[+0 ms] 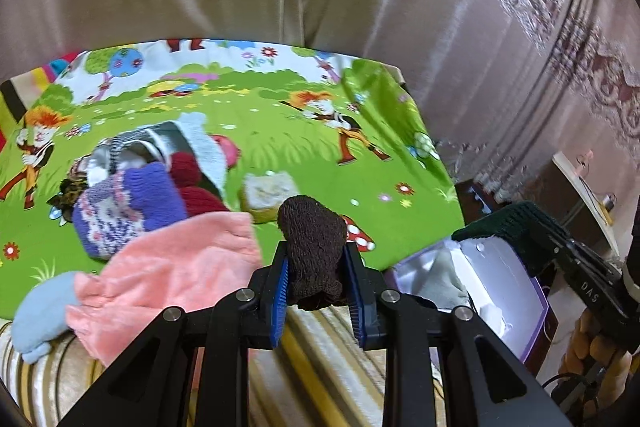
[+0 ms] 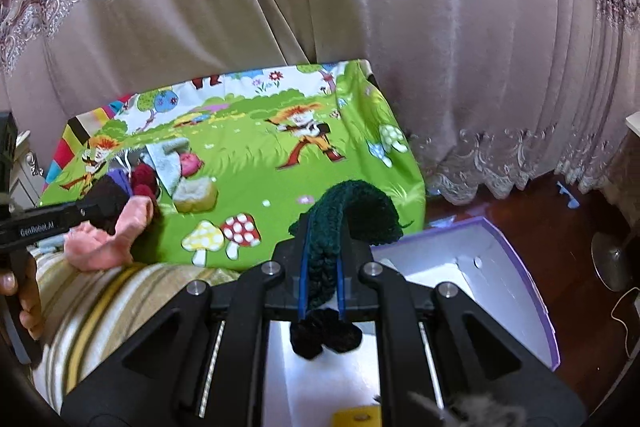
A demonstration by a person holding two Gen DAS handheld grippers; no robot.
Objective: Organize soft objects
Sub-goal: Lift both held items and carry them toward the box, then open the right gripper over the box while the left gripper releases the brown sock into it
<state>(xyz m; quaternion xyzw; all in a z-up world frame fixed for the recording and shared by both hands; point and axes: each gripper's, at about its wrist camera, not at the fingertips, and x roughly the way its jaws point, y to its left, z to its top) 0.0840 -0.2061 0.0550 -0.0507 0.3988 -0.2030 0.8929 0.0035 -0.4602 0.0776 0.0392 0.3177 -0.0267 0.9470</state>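
Pink cloth (image 1: 168,267) clearer from left

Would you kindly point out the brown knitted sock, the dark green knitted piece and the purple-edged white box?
brown knitted sock (image 1: 314,247), left wrist view, its middle between the blue pads.
dark green knitted piece (image 2: 360,211), right wrist view, its bunched upper part.
purple-edged white box (image 2: 460,259), right wrist view, its white inner wall.

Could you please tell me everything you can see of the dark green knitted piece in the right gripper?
The dark green knitted piece is chunky, ribbed wool, folded into a soft arch. The right gripper is shut on it, blue pads squeezing its middle; a curled end hangs below the jaws. It is held in the air over the purple-edged box, beside the cartoon sheet.
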